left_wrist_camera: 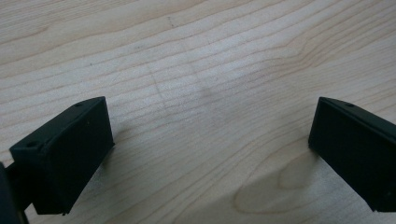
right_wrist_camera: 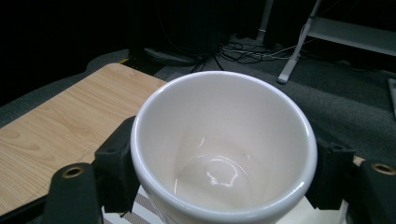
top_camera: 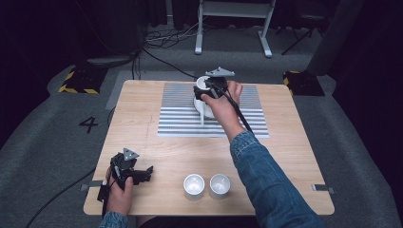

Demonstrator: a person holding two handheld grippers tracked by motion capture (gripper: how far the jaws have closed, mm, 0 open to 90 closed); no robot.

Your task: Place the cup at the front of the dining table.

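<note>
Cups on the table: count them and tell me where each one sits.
3. A large white cup is gripped by the right gripper over the striped mat. Two small cups, and, stand side by side near the table's near edge. None seems hidden.

A: What is on the light wooden surface (top_camera: 142, 118)?

B: A mat with grey and white stripes (top_camera: 180, 118) lies on the far half. The right hand-held gripper (top_camera: 205, 90) is over its far part, and its jaws are closed on a white ceramic cup (top_camera: 200, 97).

A: Is the cup standing on the mat?

B: I cannot tell this; the hand (top_camera: 223, 107) hides its lower part. The sleeve is blue denim.

A: And the near side?

B: Two small metal cups (top_camera: 206, 185) stand just beside each other near the front edge, open side up. The left hand-held gripper (top_camera: 147, 172) rests low at the near left corner, well apart from them.
</note>
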